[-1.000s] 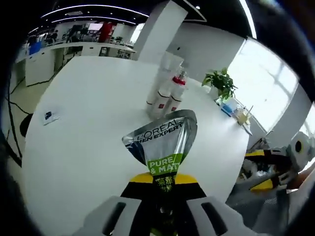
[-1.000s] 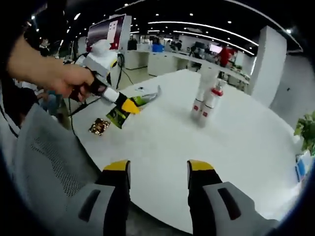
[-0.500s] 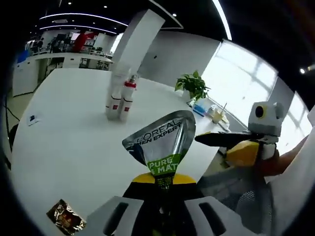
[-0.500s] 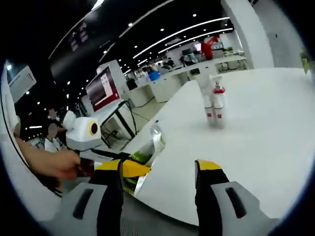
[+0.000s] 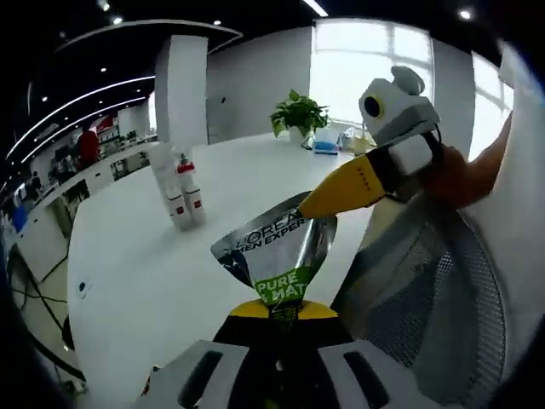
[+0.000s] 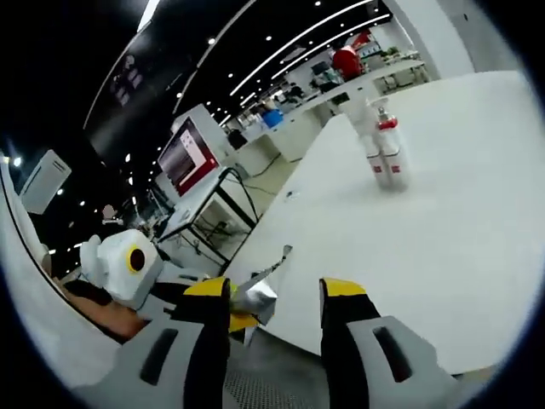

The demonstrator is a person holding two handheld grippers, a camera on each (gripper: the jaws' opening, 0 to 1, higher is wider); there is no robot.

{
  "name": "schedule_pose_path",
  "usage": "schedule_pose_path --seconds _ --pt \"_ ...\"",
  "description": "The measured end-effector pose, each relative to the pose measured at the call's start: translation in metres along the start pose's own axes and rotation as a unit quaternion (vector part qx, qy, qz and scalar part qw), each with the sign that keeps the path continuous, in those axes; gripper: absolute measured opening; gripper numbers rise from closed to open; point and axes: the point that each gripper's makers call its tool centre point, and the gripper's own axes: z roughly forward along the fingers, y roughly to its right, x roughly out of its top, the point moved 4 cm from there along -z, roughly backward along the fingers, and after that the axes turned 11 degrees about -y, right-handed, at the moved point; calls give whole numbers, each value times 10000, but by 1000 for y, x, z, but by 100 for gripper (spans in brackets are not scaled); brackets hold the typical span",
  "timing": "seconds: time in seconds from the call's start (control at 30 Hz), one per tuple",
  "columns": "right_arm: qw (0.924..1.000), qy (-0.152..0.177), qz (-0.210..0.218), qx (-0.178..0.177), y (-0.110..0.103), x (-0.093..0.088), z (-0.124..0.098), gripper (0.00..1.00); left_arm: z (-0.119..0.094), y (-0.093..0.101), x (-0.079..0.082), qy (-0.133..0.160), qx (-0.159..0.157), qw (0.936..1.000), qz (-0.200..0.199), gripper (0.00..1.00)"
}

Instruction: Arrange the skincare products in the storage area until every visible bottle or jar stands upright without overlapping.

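My left gripper (image 5: 274, 312) is shut on a silver L'Oreal tube (image 5: 277, 249) with a green label, which points up and away from me. In the right gripper view the same tube (image 6: 266, 281) shows edge-on beside the left gripper (image 6: 128, 260), off the table's near edge. My right gripper (image 6: 274, 294) stands open with nothing between its yellow tips. From the right, a yellow jaw of the right gripper (image 5: 351, 186) reaches close to the tube's top. A small cluster of white bottles with red labels (image 5: 182, 199) stands upright on the white table (image 5: 136, 256); these bottles (image 6: 385, 155) are far from both grippers.
A grey mesh chair (image 5: 434, 298) sits below the right gripper. A potted plant (image 5: 298, 112) and small items stand at the table's far edge. A small card (image 5: 83, 288) lies on the table. Desks and a red screen (image 6: 189, 153) stand beyond the table (image 6: 443, 239).
Both views have swung round. The right gripper has come in close to the tube's top in the left gripper view. The tube stays held in my left gripper.
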Motion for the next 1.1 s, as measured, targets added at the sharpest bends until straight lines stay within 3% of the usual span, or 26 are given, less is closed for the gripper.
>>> schedule_pose_path --seconds 0.13,0.23,0.27,0.3,0.33,0.37,0.43,0.5,0.57,0.63,0.73,0.8,0.87,0.97,1.1 --pt "9995 -173 232 143 1 -3 2 36 5 6 -2 -232 199 9963 798 6" --pt "9970 -333 632 285 5 -6 4 36 5 7 -5 -359 513 9854 1586 6" --pt "9955 -425 804 277 8 -8 6 34 6 8 -4 -371 529 9839 1669 6" --pt "9904 -773 1087 363 9 -14 8 32 5 8 -3 -346 571 9821 1759 6" --pt "9893 -826 1119 442 8 -15 9 31 5 7 -2 -325 617 9810 1812 6" --pt "9920 -721 980 347 10 -11 11 28 4 7 -1 -313 636 9801 1855 6" --pt "9917 -856 917 290 10 -16 11 22 4 6 0 -271 674 9791 1898 6" --pt "9885 -1220 864 246 9 -26 11 17 5 8 0 -283 688 9750 2092 6" --pt "9911 -1132 692 130 10 -23 11 18 6 11 0 -376 746 9684 2352 7" --pt "9920 -1101 602 123 9 -22 10 16 6 12 0 -374 798 9661 2428 7" --pt "9943 -940 415 291 8 -15 4 6 7 9 0 -379 790 9673 2379 9" --pt "9954 -869 336 233 7 -14 1 2 8 10 2 -290 700 9745 2112 13" --pt "9950 -958 217 172 7 -17 2 0 11 13 -1 -411 518 9812 1814 16" --pt "9961 -871 17 153 6 -16 -1 0 11 13 0 -386 554 9813 1801 21" --pt "9964 -832 -11 155 7 -15 -3 0 11 11 -1 -350 368 9897 1342 29"
